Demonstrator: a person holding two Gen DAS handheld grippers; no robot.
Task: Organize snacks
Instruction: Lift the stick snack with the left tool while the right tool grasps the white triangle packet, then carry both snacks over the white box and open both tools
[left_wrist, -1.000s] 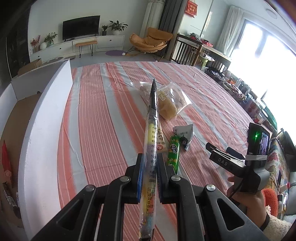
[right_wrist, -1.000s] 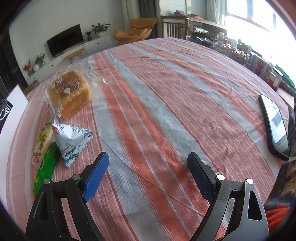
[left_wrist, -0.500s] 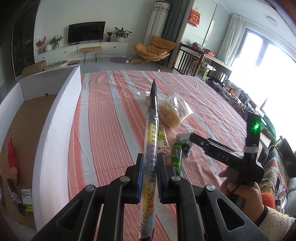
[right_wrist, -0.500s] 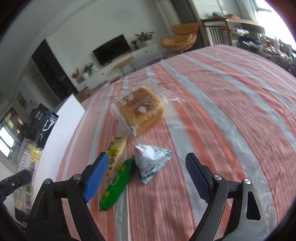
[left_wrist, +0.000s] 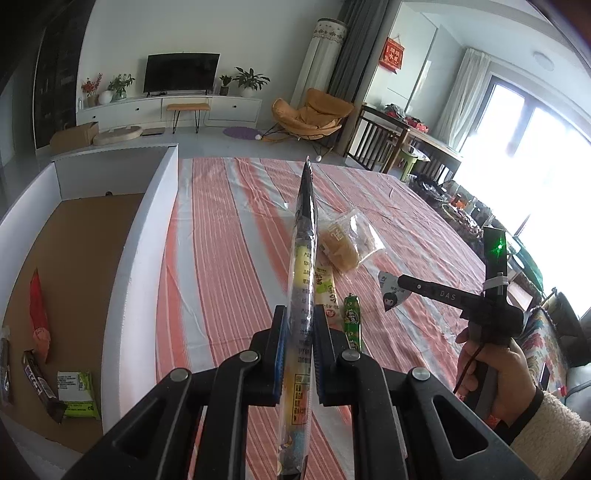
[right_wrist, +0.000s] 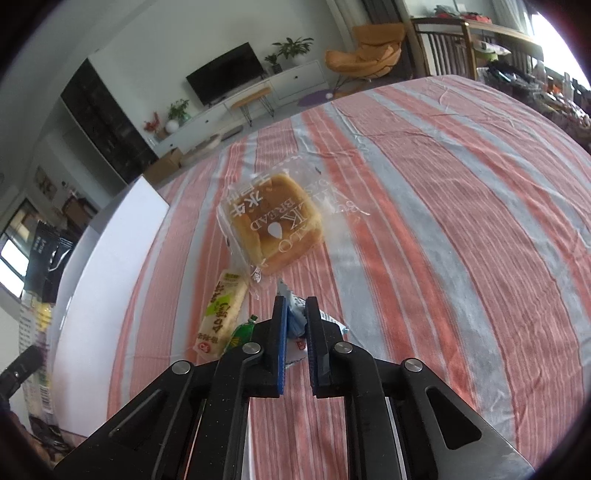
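Observation:
My left gripper (left_wrist: 299, 317) is shut on a long snack bag (left_wrist: 304, 240) with a black top and a yellow middle, held edge-on over the striped tablecloth (left_wrist: 229, 266). My right gripper (right_wrist: 295, 306) is shut on a small white-and-blue triangular packet (right_wrist: 295, 319); in the left wrist view that packet (left_wrist: 389, 295) hangs at the gripper's tip, just over the cloth. Beside it lie a wrapped bread loaf (right_wrist: 275, 227), a yellow-white pack (right_wrist: 221, 317) and a green sausage stick (right_wrist: 240, 334).
A white-walled box (left_wrist: 147, 229) with a brown floor stands left of the table and holds a red pack (left_wrist: 37, 306), a dark bar (left_wrist: 40, 387) and a green-white pack (left_wrist: 77, 395). A hand in a fleece sleeve (left_wrist: 495, 376) holds the right gripper.
The right gripper swung left to the snack cluster and closed on the triangular packet. The left gripper carried its long bag toward the box, which now shows more of its inside.

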